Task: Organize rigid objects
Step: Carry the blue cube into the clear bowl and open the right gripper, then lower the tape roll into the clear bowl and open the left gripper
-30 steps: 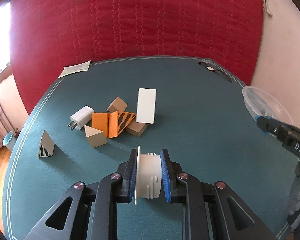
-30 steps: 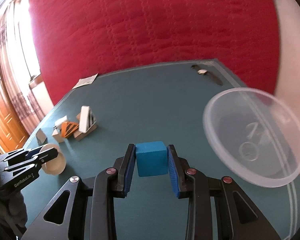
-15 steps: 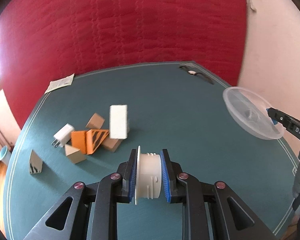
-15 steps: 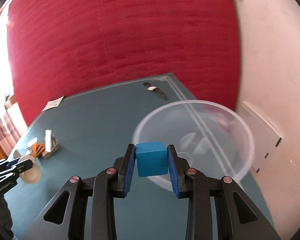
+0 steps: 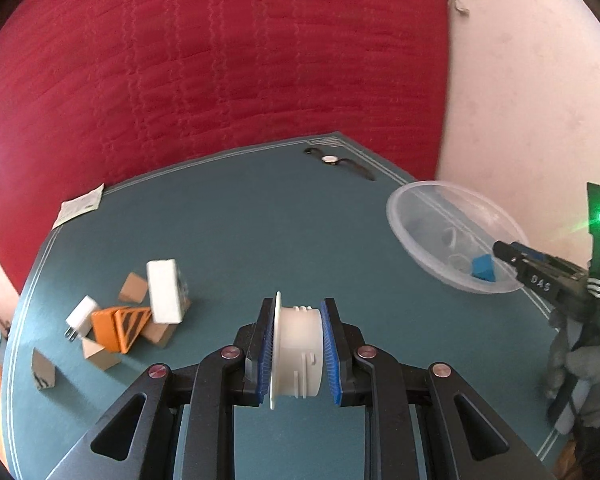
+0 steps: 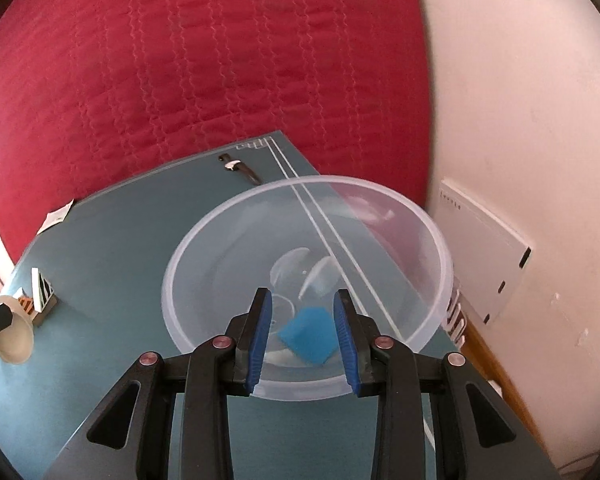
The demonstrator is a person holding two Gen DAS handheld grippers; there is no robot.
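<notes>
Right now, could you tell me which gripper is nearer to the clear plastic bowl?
The right. The right gripper hangs open over the near rim of the clear plastic bowl, above the blue cube inside. The left gripper, shut on a white spool, is well off to the bowl's left.

The right gripper [image 6: 303,334] has opened, and the blue cube [image 6: 308,335] now lies free in the bowl [image 6: 204,248], at 6 o'clock
</notes>
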